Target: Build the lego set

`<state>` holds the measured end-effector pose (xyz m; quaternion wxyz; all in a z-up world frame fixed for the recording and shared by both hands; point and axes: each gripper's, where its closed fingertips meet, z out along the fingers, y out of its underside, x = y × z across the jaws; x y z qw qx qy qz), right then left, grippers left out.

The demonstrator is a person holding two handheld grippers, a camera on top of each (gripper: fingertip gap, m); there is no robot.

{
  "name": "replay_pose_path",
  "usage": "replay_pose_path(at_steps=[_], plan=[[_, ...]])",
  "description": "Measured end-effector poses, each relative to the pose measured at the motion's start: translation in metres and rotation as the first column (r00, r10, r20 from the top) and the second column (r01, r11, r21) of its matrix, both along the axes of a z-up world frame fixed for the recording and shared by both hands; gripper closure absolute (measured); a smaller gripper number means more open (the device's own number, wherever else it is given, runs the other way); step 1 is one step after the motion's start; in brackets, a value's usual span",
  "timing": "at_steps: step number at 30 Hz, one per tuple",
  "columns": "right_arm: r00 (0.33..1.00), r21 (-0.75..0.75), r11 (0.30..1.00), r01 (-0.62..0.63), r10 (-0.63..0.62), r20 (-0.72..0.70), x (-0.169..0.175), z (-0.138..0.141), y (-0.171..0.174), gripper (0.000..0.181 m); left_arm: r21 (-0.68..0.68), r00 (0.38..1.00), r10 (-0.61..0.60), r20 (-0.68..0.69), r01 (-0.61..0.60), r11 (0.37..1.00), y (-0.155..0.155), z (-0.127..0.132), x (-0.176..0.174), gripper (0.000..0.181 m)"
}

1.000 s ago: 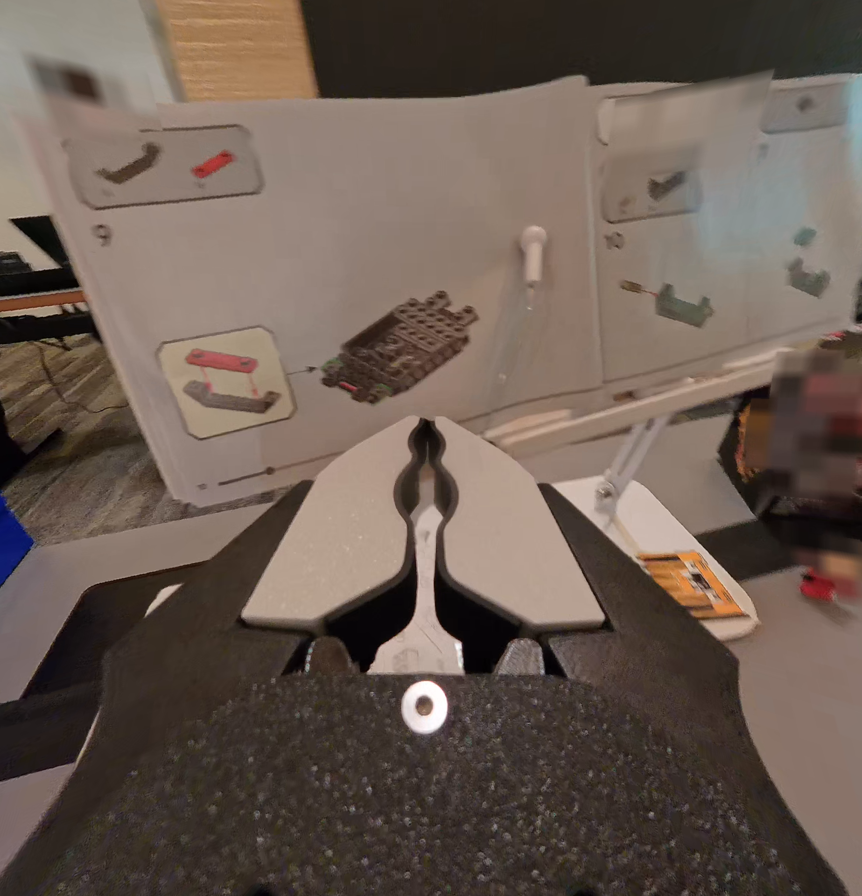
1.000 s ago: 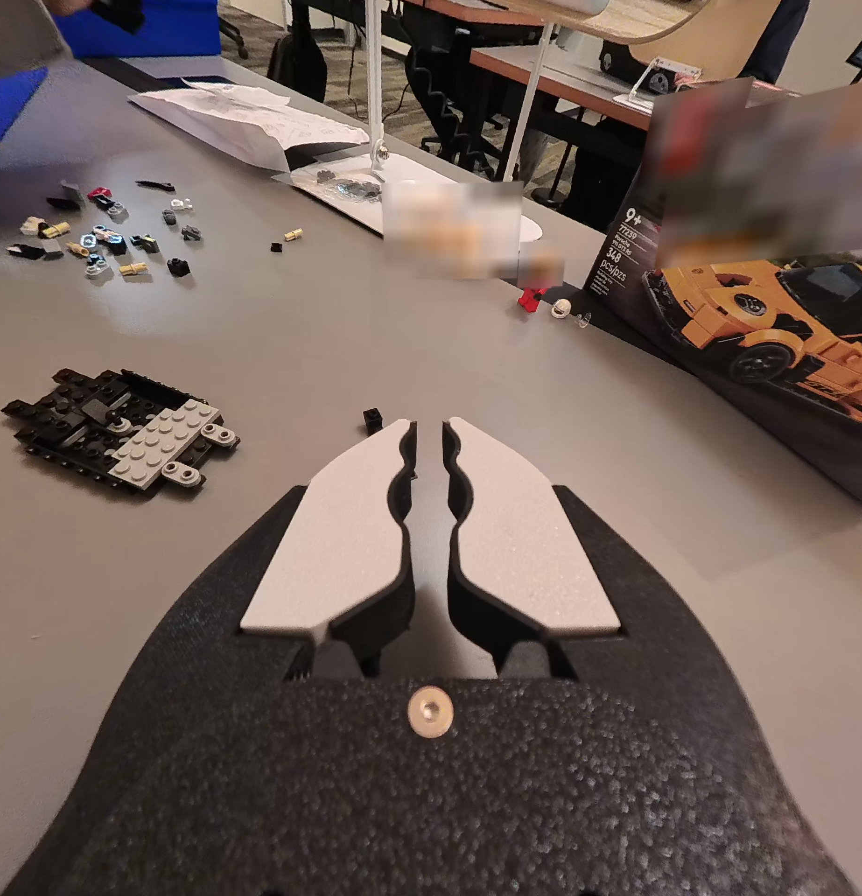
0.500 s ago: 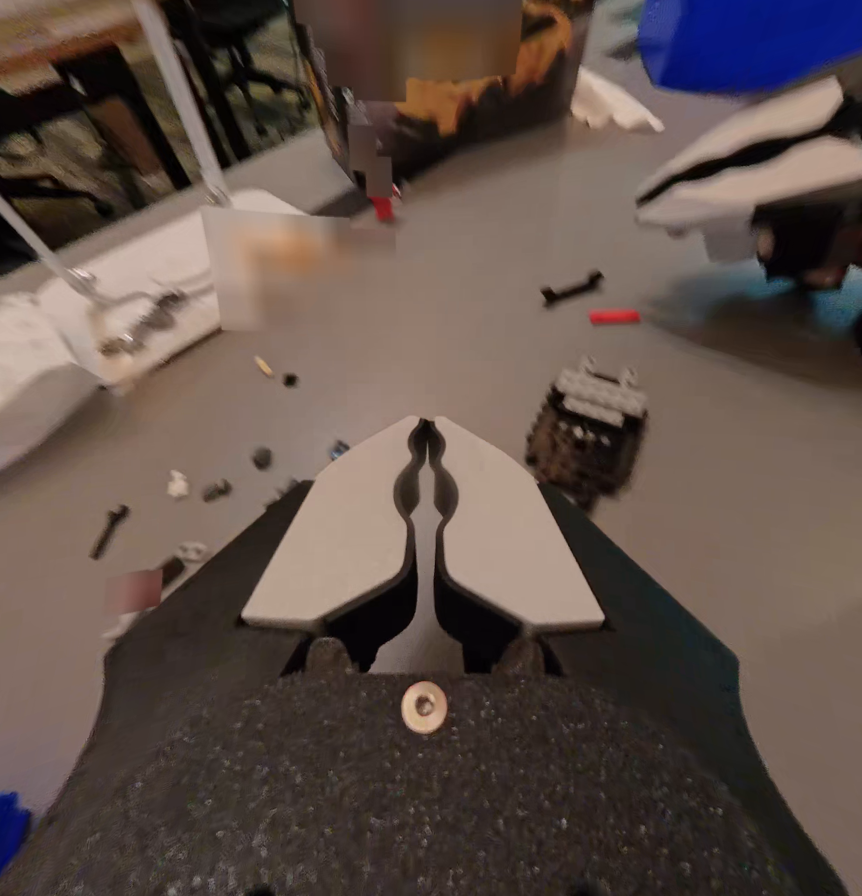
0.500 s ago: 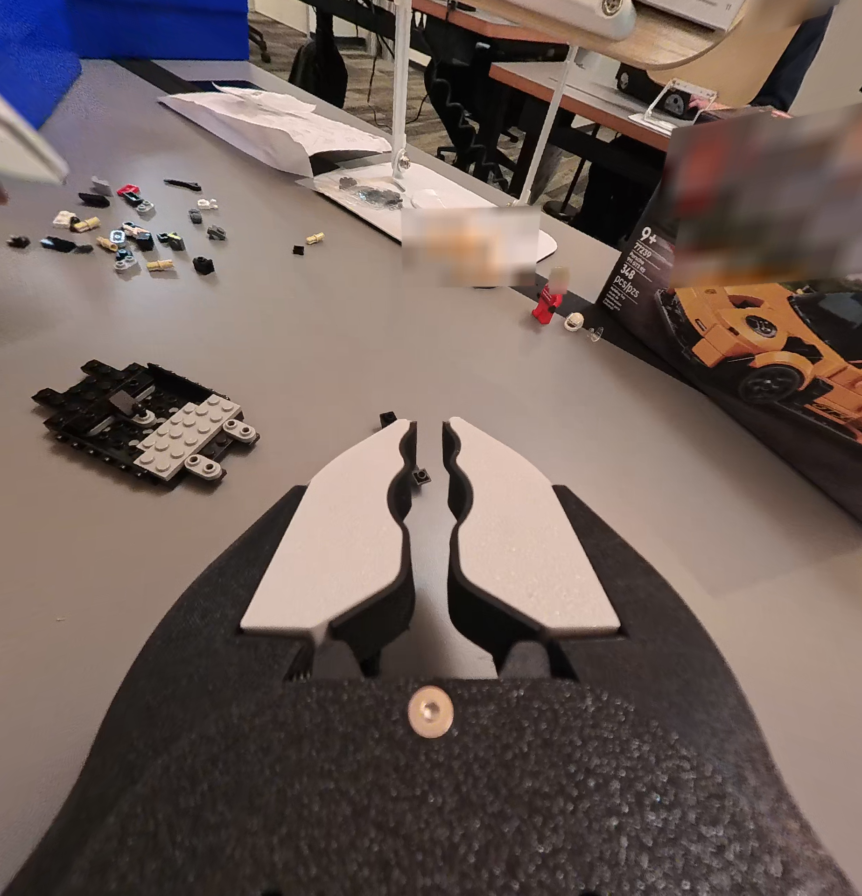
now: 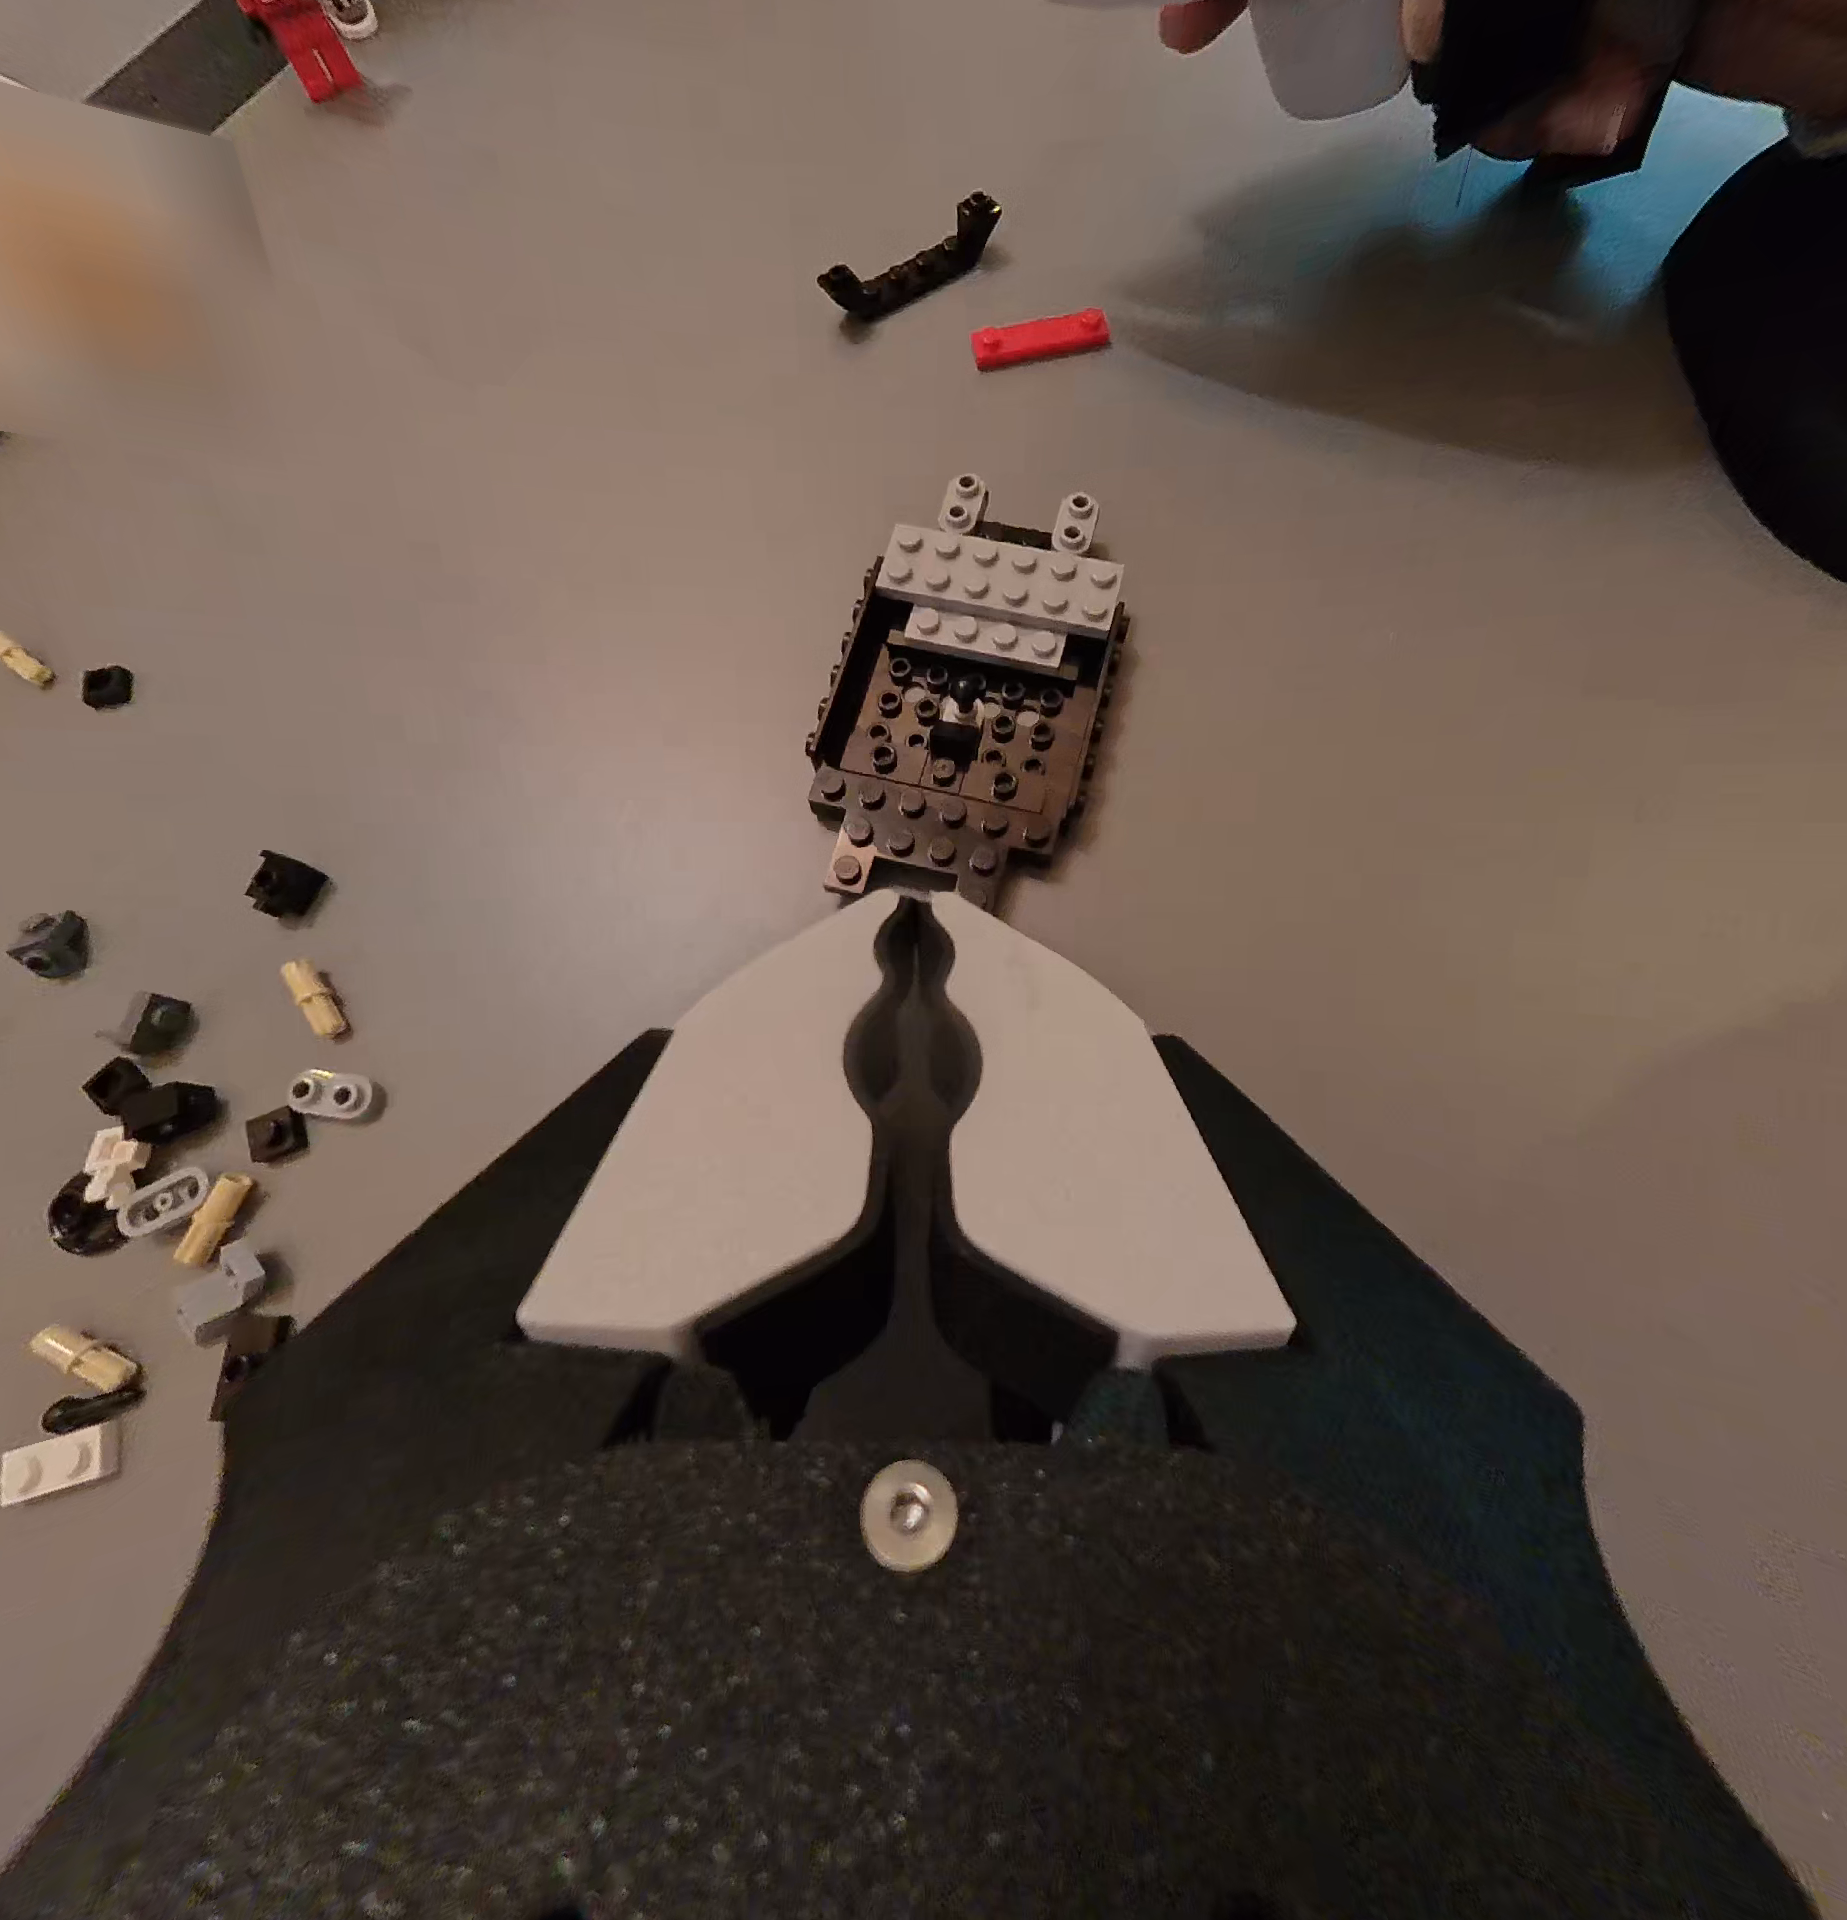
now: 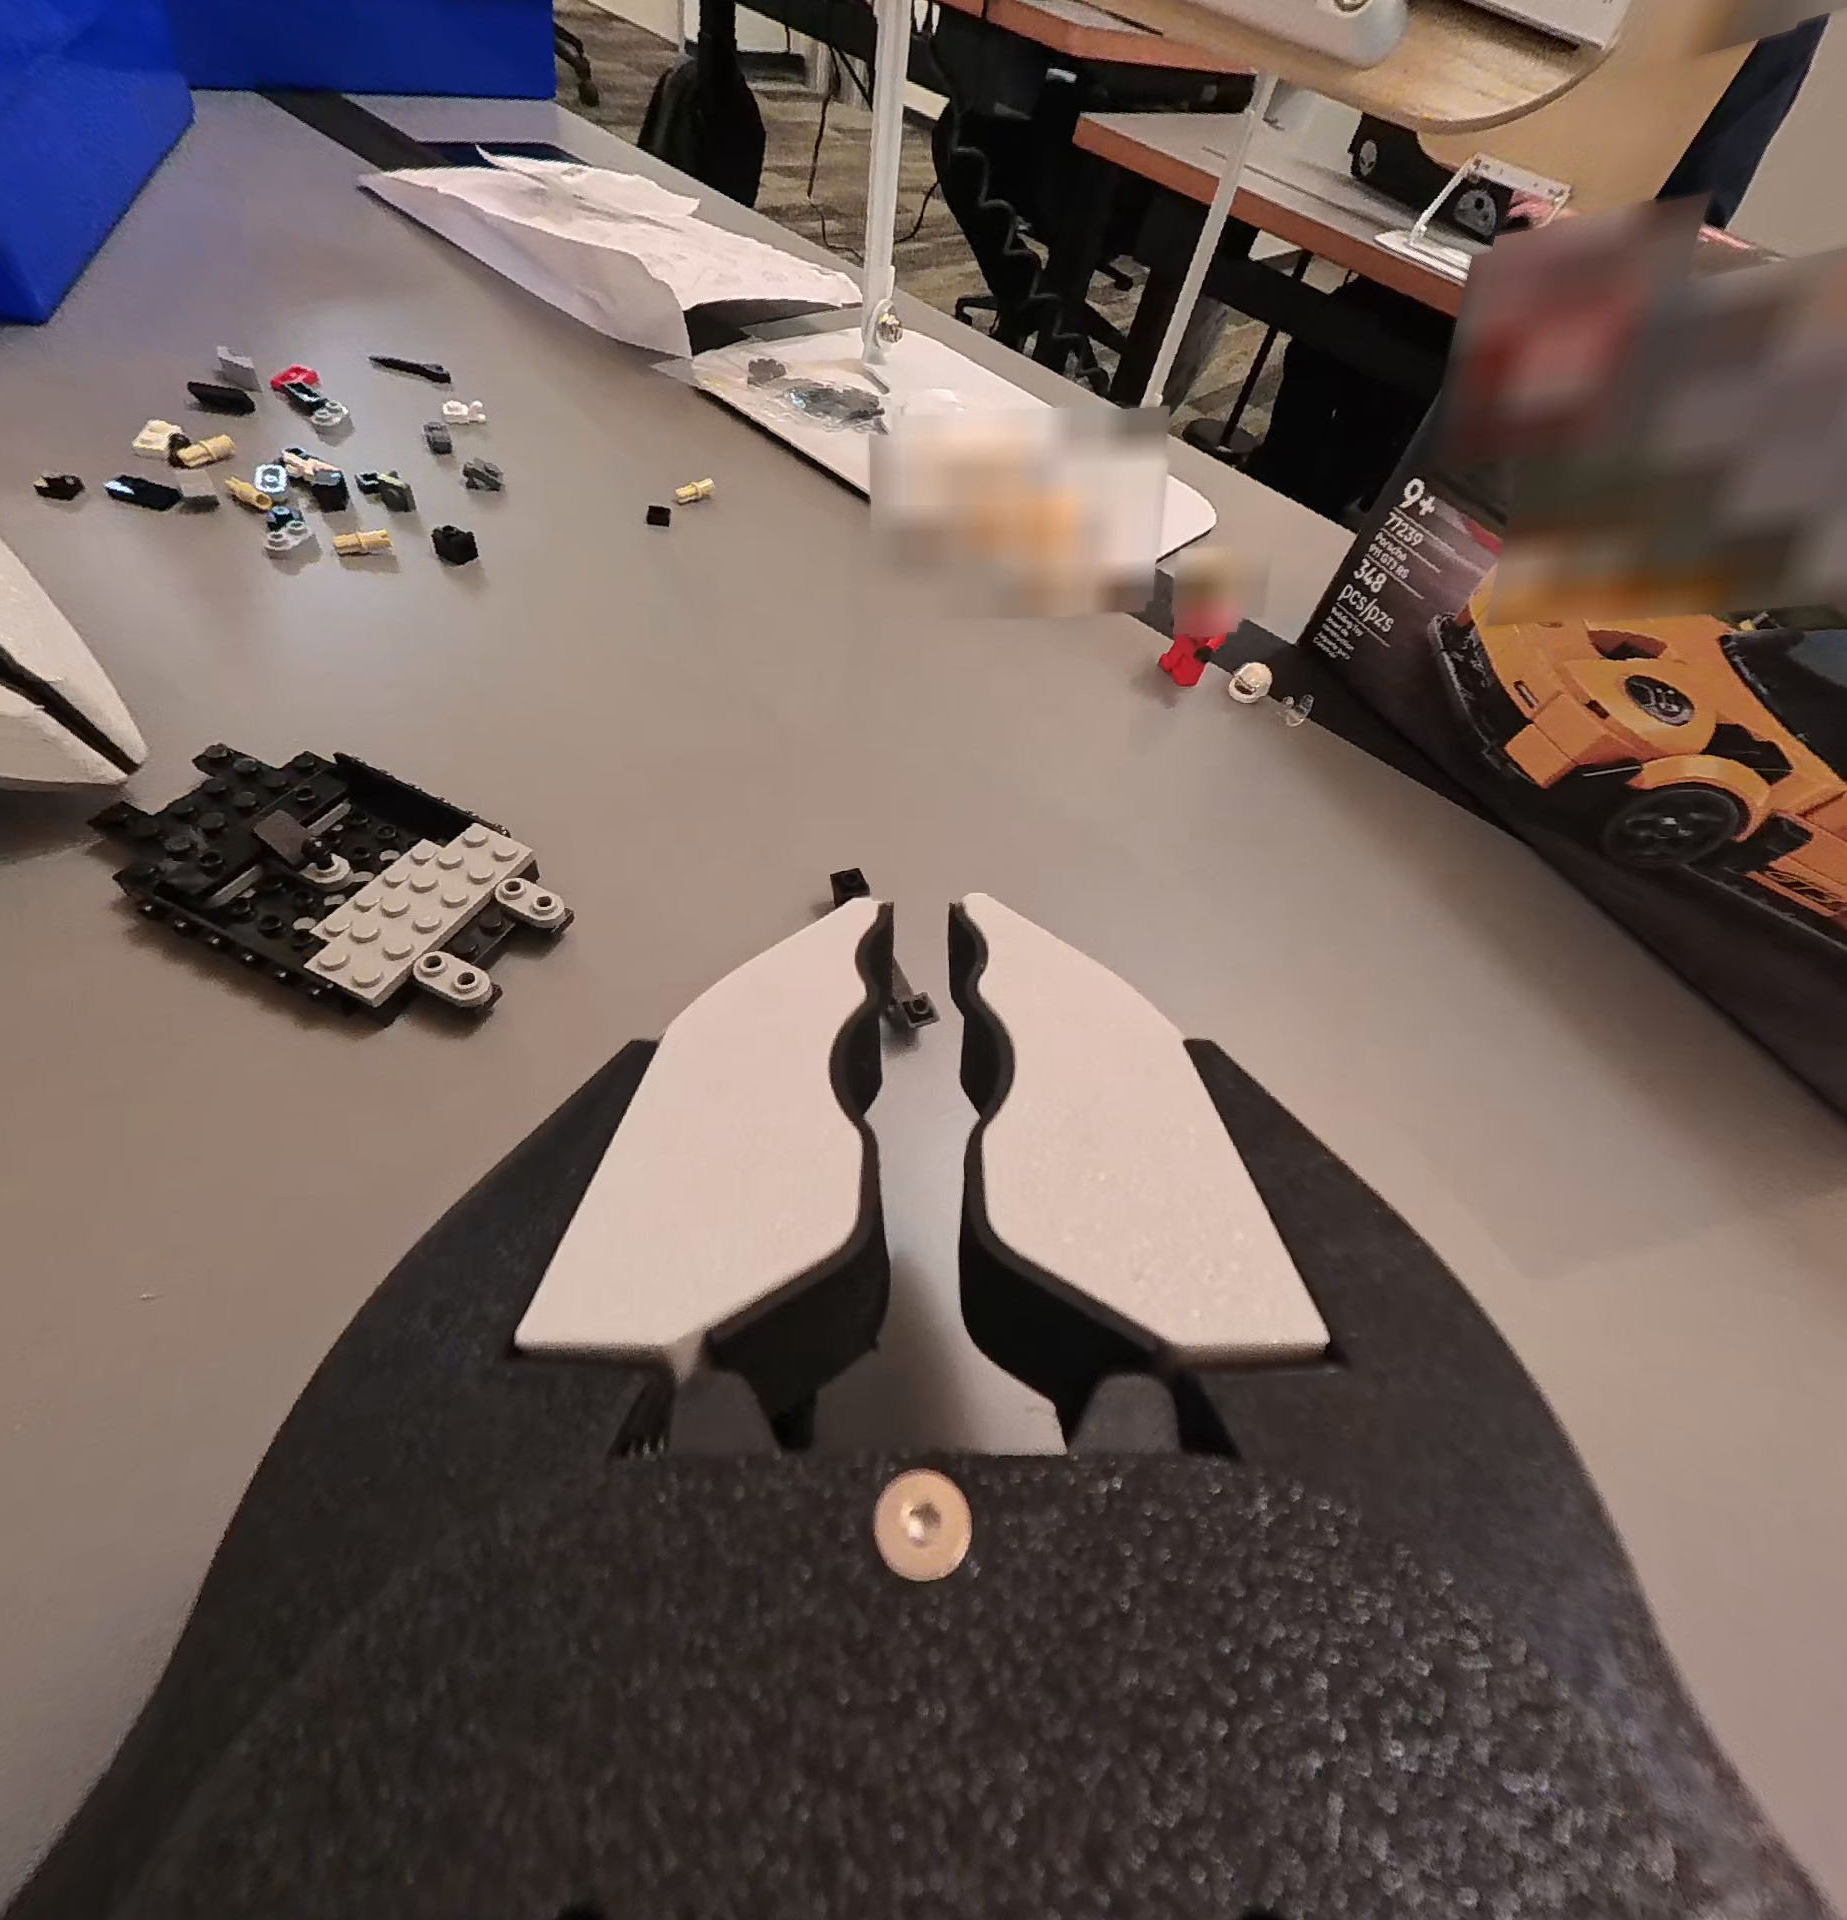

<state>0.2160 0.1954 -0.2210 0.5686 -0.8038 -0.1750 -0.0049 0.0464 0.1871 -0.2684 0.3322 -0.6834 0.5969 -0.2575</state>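
Left wrist view: your left gripper (image 5: 911, 906) is clenched empty, tips at the near edge of the chassis (image 5: 969, 691); push on and you could shove it across the table (image 5: 1418, 935).

Right wrist view: your right gripper (image 6: 919, 914) is released, slightly parted around the black bracket (image 6: 906, 997) right of the chassis; closing off-centre could flick it away.

left gripper (image 5: 911, 909): rough, speckled black body that widens toward the camera, one silver screw on the midline, two pale grey fingers (image 5: 753, 1153) with wavy black-lined inner edges tapering to points. right gripper (image 6: 921, 906): same build, same grainy black shell, silver screw, light grey scalloped fingers (image 6: 1116, 1143) over black backing. no cables or markings visible on either.
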Motion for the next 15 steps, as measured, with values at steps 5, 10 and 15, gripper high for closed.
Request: replay_pose_path(at_steps=[5,10,15], plan=[[0.999,-0.071,0.997,-0.024,0.026,0.029,-0.003,-0.012,-0.001,0.171,-0.002,0.998,0.018,0.065,-0.018,1.0,0.004,0.011,0.001,0.181],[0.993,-0.294,0.949,-0.114,0.116,-0.011,-0.02,-0.036,-0.016,0.161,0.044,0.978,0.05,0.205,-0.06,0.997,0.009,0.039,0.001,0.181],[0.992,-0.394,0.914,-0.1,0.122,0.03,-0.022,-0.04,-0.014,0.161,0.041,0.968,0.067,0.243,-0.079,0.996,0.014,0.046,-0.002,0.181]])
